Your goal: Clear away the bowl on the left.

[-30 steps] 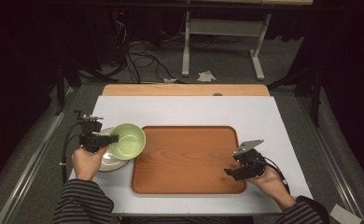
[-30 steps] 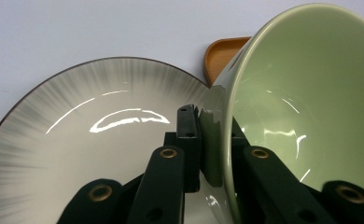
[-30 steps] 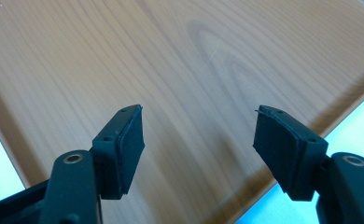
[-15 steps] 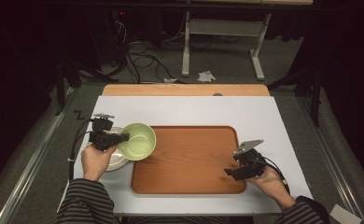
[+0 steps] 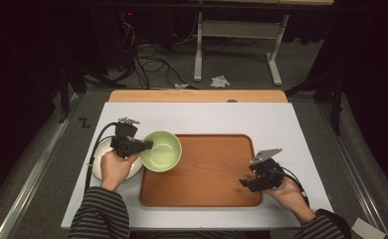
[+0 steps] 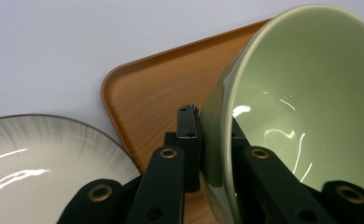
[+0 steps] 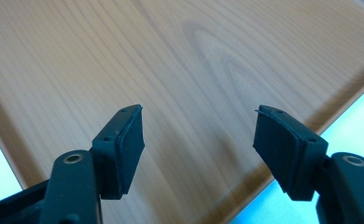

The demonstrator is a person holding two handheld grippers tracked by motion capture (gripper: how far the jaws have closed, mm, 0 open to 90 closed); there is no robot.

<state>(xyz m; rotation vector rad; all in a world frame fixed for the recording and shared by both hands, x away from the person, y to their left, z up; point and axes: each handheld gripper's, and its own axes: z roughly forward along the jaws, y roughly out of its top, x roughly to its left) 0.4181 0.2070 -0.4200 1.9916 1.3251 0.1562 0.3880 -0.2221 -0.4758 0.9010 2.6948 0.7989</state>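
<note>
One bowl [image 5: 161, 150] was clamped by its rim in my left gripper [image 5: 143, 146] above the tray [image 5: 217, 179], not yet set down, while my right gripper [image 5: 245, 184] waited wide open and empty.

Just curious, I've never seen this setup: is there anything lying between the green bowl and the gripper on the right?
No. In the high view, bare wooden tray stretches between the green bowl and the right gripper.

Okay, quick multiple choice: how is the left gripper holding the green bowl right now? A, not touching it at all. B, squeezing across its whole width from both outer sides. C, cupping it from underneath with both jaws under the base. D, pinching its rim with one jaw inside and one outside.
D: in the left gripper view the left gripper has one black jaw inside the green bowl and the other against its outer wall, clamping the rim.
</note>
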